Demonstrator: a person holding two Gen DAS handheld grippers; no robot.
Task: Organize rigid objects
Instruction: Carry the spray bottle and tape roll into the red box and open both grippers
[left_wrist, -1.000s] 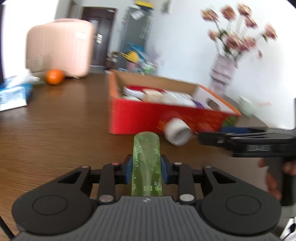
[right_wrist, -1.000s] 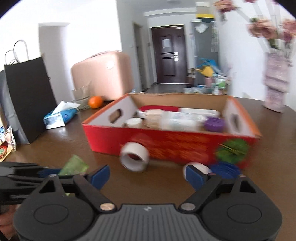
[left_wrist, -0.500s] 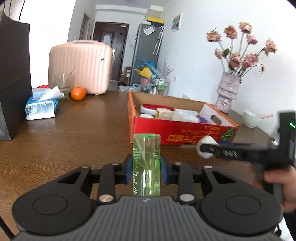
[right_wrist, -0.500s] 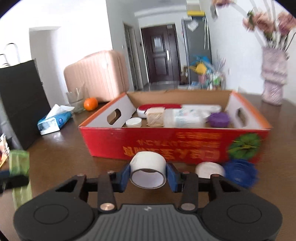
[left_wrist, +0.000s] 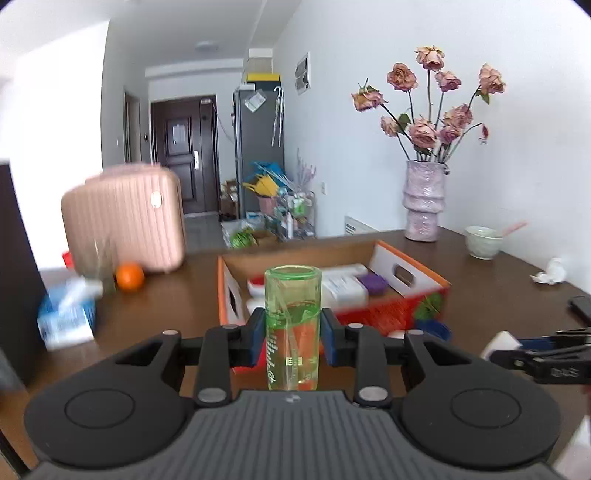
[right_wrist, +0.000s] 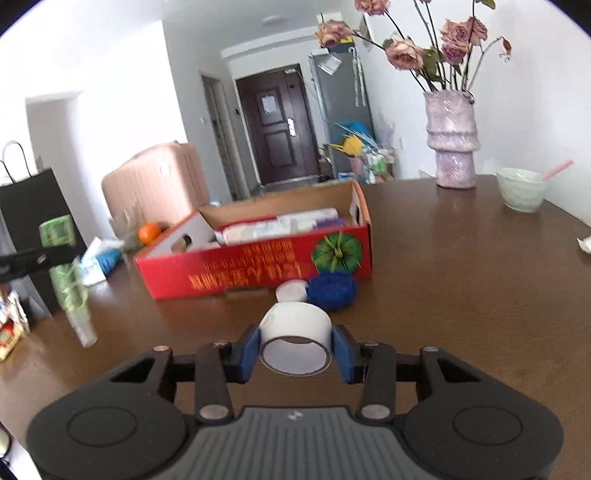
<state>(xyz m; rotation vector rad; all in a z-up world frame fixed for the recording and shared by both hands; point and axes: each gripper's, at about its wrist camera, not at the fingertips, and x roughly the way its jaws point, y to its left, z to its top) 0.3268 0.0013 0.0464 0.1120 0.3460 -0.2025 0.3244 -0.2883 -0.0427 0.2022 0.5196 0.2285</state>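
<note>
Left gripper (left_wrist: 293, 330) clamped an upright translucent green plastic bottle (left_wrist: 292, 325); right gripper (right_wrist: 295, 349) clamped a white tape roll (right_wrist: 294, 338). The open red cardboard box (right_wrist: 258, 264) lay ahead, nearer the left

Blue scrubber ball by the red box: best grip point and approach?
Pinch the blue scrubber across its middle, probably from above: it is a low rounded puff on the table, with the red box close behind and a white lid touching its left.
</note>
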